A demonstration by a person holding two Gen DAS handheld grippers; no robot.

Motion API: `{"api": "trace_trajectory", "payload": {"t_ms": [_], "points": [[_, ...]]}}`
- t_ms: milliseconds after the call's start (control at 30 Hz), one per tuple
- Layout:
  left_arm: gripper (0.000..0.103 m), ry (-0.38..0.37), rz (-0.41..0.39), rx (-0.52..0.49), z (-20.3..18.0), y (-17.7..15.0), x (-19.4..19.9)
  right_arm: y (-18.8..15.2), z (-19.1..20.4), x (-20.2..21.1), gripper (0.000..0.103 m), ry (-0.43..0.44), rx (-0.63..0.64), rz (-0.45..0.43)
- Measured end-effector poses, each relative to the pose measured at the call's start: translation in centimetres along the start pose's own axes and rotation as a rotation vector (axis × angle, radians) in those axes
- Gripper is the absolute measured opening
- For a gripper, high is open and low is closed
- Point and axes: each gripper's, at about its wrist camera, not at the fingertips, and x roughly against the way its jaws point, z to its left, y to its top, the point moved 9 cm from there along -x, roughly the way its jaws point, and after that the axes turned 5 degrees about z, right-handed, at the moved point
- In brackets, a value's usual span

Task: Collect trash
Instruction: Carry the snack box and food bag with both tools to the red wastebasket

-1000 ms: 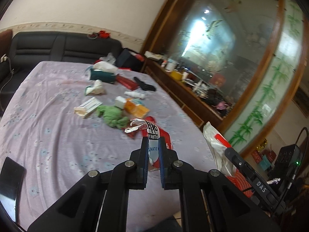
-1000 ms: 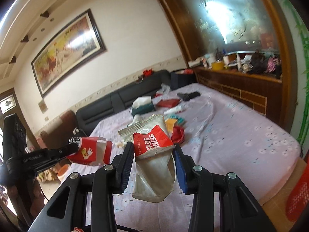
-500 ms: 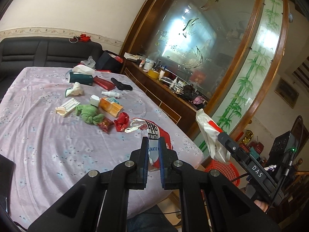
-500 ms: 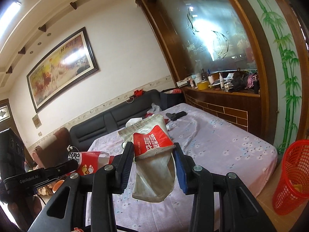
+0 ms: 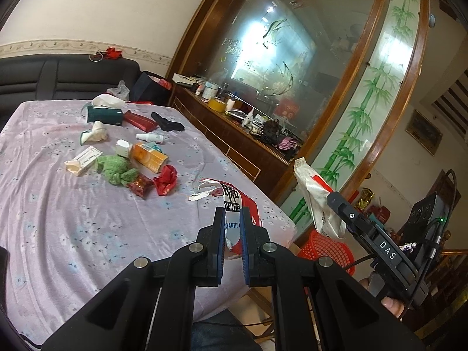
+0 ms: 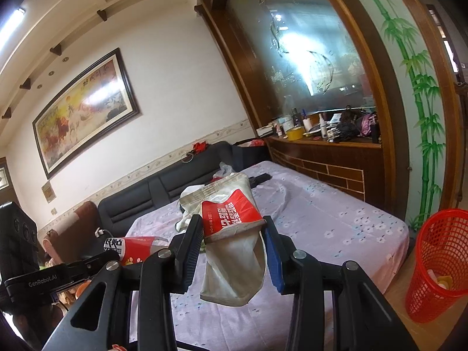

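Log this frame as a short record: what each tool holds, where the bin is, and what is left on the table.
left tool: shut on torn red and white wrapper
right tool: shut on crumpled white wet-wipe pack with red label
bin: red mesh plastic basket on the floor by the table corner, some trash inside
table: lilac flowered cloth, with a green rag, orange carton and other litter
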Motion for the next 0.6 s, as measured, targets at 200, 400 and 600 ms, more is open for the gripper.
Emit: {"api": "trace_trajectory", "payload": {"t_ms": [200, 400, 600], "points": [[0.009, -0.023, 0.013, -0.014, -1.2, 0.3, -1.0, 0.6, -0.9, 0.7, 0.043, -0.029, -0.008, -0.018], [0.009, -0.054, 0.02, -0.019, -2.1, 1.2, -2.2, 1.6, -1.7, 1.2, 0.043, -0.056, -0.014, -0.032], [0.009, -0.098, 0.057, -0.056, -4.1, 1.7, -4.7, 3.0, -3.7, 2.2, 0.043, -0.099, -0.037, -0.067]]}}
